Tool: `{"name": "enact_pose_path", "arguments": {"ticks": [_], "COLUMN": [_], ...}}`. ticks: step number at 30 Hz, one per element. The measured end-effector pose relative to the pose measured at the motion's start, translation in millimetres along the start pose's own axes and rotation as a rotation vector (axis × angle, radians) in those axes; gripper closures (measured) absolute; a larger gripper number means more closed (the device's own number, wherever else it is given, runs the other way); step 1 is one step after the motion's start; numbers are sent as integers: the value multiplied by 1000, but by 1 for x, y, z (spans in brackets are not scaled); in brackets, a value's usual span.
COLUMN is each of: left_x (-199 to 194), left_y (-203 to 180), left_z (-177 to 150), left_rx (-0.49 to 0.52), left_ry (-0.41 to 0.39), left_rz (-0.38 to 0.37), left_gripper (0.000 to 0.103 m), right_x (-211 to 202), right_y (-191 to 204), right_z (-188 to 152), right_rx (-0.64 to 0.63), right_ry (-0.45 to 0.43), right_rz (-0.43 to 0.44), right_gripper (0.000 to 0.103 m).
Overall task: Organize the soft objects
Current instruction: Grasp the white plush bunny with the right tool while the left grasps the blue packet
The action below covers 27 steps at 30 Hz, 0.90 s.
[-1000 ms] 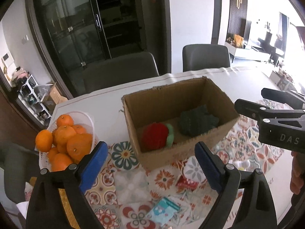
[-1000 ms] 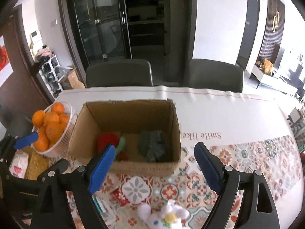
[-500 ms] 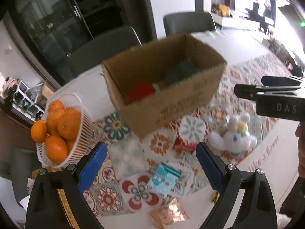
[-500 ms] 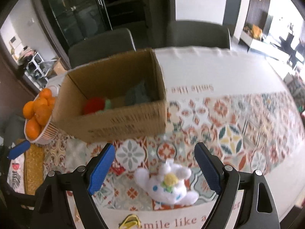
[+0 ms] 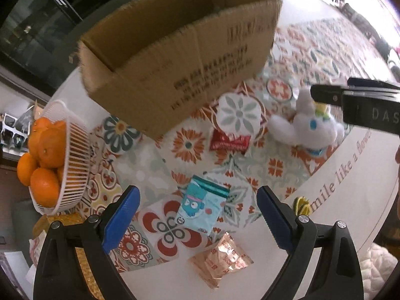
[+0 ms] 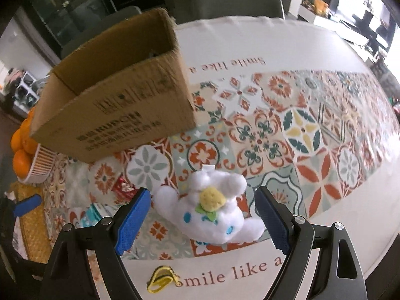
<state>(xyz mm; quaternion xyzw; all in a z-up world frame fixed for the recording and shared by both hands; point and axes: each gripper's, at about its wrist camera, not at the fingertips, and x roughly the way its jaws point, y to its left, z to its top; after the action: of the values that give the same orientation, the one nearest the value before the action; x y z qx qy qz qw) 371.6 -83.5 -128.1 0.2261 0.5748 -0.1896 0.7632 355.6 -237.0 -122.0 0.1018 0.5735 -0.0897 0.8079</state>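
A white plush bunny [image 6: 212, 210] with a yellow flower lies on the patterned tablecloth, between the blue pads of my open right gripper [image 6: 203, 221], which hangs just above it. It also shows in the left wrist view [image 5: 308, 127], partly behind the right gripper [image 5: 325, 92]. The open cardboard box [image 6: 120, 102] stands behind it; its inside is hidden from both views. My left gripper [image 5: 198, 222] is open and empty above a teal packet [image 5: 201, 207].
A white basket of oranges [image 5: 50, 155] stands at the left. A red sachet [image 5: 230, 142], a copper snack packet [image 5: 221, 260] and a small yellow item [image 6: 161, 278] lie on the table [image 6: 250, 50]. Dark chairs stand behind the table.
Both grippers have dropped lower and tilted down toward the table. The right gripper has closed in on the bunny, which now lies between its pads. The box contents have gone out of sight.
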Motion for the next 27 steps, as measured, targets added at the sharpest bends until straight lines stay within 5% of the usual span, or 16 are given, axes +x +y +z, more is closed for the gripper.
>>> {"name": "enact_pose_path", "arguments": {"ticks": [12,14,21,27], "left_x": [51,60,86,98], "left_y": [-4,-5,-3,2], "left_z": [-7,-10,-14,-15], "left_rx": [40,48,39,-11], "left_ry": [158,180,230,225], "left_rz": [-17,-13,-9,-23], "left_gripper": [7,7,8,24], "right_x": [40,46,65,82], "right_y": [-6,-6,-4,-5], "right_z": [-9,-8,-3,3], "right_rx": [73,121,120,115], "right_ry": [50,-52,-38,-5], "right_rz": [-59,-109,-116,-99], "right_gripper": [17,17,17,18]}}
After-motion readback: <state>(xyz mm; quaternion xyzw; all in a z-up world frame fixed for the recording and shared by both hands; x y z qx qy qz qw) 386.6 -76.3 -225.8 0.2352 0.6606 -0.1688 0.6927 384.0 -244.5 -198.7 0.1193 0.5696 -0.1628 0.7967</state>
